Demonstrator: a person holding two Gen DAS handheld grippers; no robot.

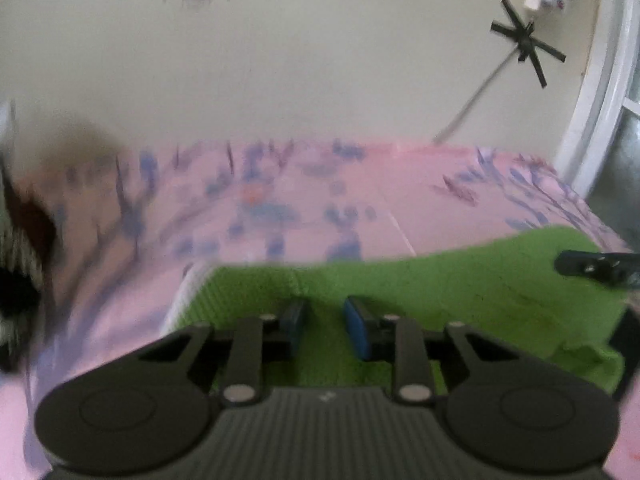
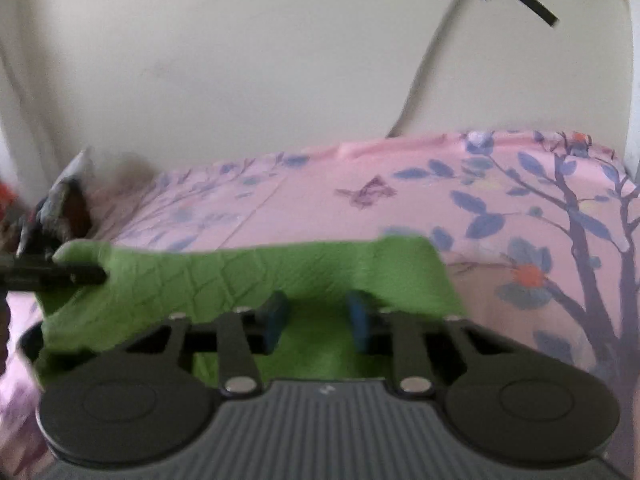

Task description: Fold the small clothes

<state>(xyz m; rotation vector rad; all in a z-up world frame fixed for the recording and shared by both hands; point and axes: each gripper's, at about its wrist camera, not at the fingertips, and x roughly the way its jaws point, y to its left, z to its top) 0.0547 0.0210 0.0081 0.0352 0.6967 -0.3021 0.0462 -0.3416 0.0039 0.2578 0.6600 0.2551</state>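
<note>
A bright green small garment [image 1: 460, 288] lies spread on a pink bedsheet printed with blue leaves [image 1: 400, 184]. My left gripper [image 1: 325, 308] hovers low over the garment's left part. Its blue pads stand apart, with only flat green fabric showing in the gap. In the right wrist view the garment [image 2: 240, 276] has a raised far edge. My right gripper [image 2: 316, 300] is over its right part, pads apart, with shadowed cloth beneath them. Each view shows the other gripper's black finger at the garment's side edge: the right one [image 1: 596, 266] and the left one [image 2: 52, 274].
The pink bedsheet [image 2: 320, 208] runs back to a cream wall. The wall bears a black star-shaped mark with a thin line [image 1: 524, 40]. A white window frame [image 1: 592, 112] stands at the right. Dark, blurred clutter [image 2: 60, 208] sits at the bed's left edge.
</note>
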